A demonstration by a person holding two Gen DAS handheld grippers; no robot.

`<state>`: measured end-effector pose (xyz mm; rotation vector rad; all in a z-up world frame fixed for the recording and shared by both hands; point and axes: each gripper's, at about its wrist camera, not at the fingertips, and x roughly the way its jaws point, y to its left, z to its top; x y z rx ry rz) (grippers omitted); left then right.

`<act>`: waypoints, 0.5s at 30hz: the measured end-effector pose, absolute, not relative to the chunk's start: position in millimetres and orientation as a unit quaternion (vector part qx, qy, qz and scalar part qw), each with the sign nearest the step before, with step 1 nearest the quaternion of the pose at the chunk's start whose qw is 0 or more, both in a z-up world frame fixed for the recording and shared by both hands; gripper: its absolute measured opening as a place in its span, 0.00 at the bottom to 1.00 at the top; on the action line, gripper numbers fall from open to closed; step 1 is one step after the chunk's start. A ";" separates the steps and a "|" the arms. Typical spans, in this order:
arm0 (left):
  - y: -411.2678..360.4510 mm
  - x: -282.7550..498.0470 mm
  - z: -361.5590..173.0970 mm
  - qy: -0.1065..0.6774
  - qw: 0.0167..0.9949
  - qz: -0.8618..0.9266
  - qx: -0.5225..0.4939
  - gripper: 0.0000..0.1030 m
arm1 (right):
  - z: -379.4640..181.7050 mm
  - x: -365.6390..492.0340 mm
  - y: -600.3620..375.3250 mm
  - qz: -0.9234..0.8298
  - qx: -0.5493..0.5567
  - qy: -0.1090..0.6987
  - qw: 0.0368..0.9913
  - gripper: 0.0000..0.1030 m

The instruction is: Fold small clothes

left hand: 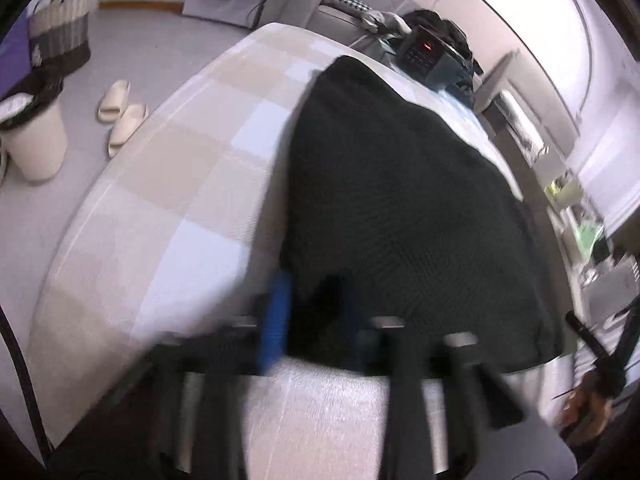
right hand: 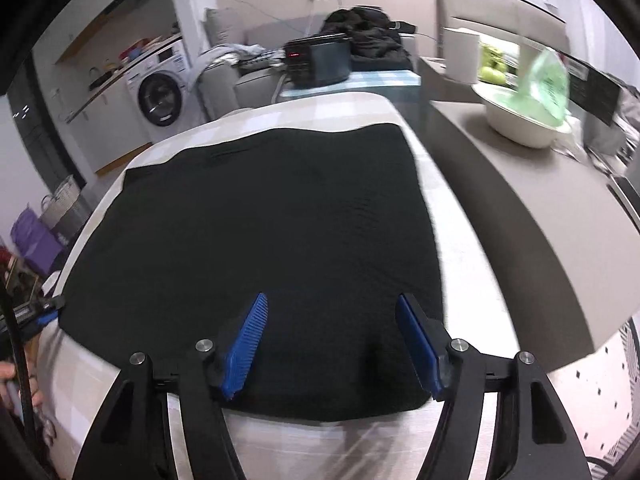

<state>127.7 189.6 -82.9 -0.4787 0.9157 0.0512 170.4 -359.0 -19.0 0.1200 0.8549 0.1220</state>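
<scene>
A black knit garment point(right hand: 256, 216) lies flat on a table covered with a beige and white checked cloth point(right hand: 352, 108). My right gripper point(right hand: 332, 320) is open, its blue fingers point(right hand: 246, 344) spread over the garment's near edge. In the left wrist view the same garment point(left hand: 400, 200) fills the middle, blurred by motion. My left gripper point(left hand: 316, 312) is at its near left corner, one blue finger point(left hand: 276, 320) visible beside dark cloth; the other finger is hidden, so its state is unclear. The left gripper also shows in the right wrist view point(right hand: 38, 314).
A black device with red digits point(right hand: 316, 60) and a pile of dark clothes point(right hand: 364, 36) sit past the table's far end. A beige counter point(right hand: 520, 184) with a white bowl point(right hand: 524, 120) runs along the right. Slippers point(left hand: 120, 116), a bin point(left hand: 36, 136) and a washing machine point(right hand: 160, 92) are on the left.
</scene>
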 end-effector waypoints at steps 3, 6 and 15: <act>180.7 129.4 -76.9 0.429 0.882 0.026 -0.196 0.04 | -19.0 169.3 -345.5 0.071 0.044 0.414 0.906 0.66; 179.2 126.7 -72.9 0.430 0.884 0.027 -0.181 0.04 | -21.6 170.2 -341.6 0.063 0.023 0.417 0.906 0.66; 186.0 121.7 -85.0 0.435 0.879 0.030 -0.191 0.04 | -58.5 177.0 -379.1 -0.011 0.028 0.453 0.891 0.64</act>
